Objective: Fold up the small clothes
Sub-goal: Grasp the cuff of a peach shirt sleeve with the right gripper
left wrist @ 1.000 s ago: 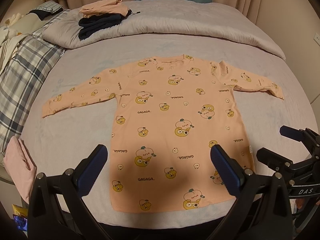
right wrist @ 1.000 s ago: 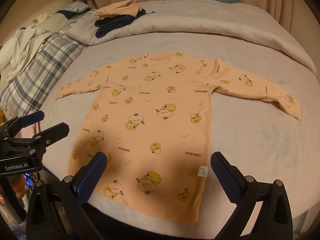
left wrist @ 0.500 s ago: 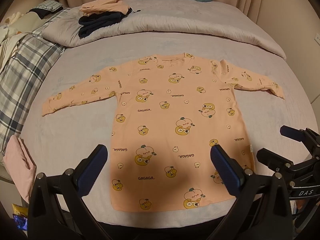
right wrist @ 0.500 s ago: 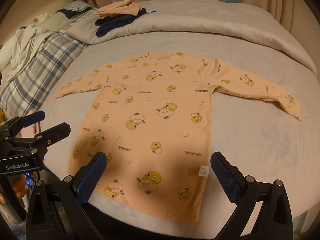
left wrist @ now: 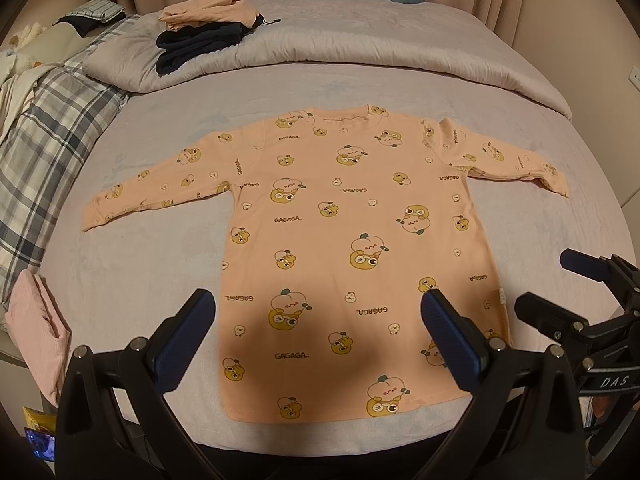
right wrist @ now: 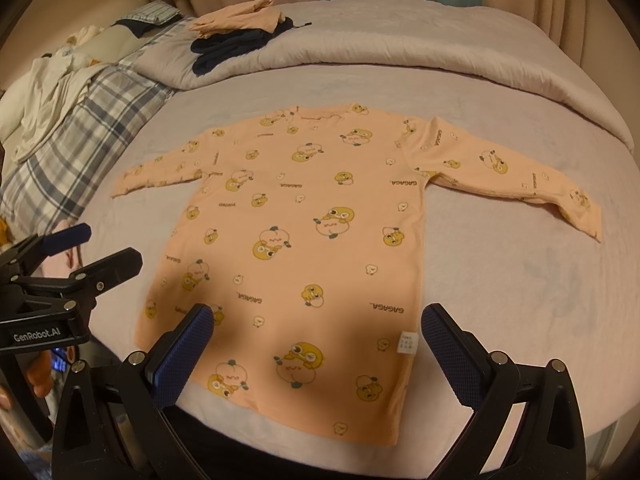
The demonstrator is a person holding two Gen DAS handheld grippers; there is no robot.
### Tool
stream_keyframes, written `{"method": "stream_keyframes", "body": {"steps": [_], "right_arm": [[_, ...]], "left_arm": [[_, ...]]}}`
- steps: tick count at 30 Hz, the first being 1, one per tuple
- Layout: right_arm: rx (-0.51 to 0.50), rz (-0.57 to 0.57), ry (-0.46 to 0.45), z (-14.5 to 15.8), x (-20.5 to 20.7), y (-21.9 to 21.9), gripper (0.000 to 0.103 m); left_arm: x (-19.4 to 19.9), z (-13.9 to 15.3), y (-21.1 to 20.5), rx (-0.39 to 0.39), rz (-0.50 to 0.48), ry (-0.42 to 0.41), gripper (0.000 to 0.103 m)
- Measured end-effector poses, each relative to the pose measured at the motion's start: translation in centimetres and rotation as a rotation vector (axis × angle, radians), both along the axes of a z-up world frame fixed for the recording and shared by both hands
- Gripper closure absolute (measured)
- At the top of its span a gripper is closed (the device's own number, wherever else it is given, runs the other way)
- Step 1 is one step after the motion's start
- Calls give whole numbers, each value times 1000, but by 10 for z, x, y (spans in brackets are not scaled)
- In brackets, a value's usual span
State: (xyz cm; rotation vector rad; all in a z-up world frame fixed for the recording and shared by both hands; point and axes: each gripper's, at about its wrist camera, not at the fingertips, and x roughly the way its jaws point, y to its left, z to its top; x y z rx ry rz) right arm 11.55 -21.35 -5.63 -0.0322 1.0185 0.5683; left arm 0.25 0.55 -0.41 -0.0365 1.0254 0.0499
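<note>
Peach shirt [left wrist: 352, 248] flat, sleeves spread.

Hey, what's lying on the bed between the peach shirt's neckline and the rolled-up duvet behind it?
Nothing: only bare grey bedsheet separates the shirt from the duvet, clearest in the left wrist view.

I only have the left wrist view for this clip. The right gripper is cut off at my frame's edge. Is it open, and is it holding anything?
Observer: The right gripper is open and empty. The peach shirt lies flat on the bed beyond its pads.
Operator: Can you see who holds the left gripper?
Observer: Only what look like fingers, low at the frame's edge under the left gripper.
Operator: That pale tag near the hem, is it printed?
Observer: Yes, the white tag carries small print, too small to read.
</note>
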Motion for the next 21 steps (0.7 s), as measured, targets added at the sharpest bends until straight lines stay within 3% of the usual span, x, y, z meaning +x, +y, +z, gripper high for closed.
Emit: {"method": "stream_keyframes", "body": {"steps": [7,12,16,18,21], "right_arm": [[242,-28,86,-14,17,-22,0],[288,-122,100,-37,29,-47,0],[310,-223,119,-59,45,-77,0],[344,-277,131,-69,54,-96,0],[385,-394,121,-80,71,-133,0]], "left_arm": [[15,-27,22,-154,67,45,0],[29,-55,39,-282,117,99,0],[34,-61,40,-334,104,51,0],[35,-60,38,-366,63,-3,0],[46,-60,31,-391,15,-23,0]]}}
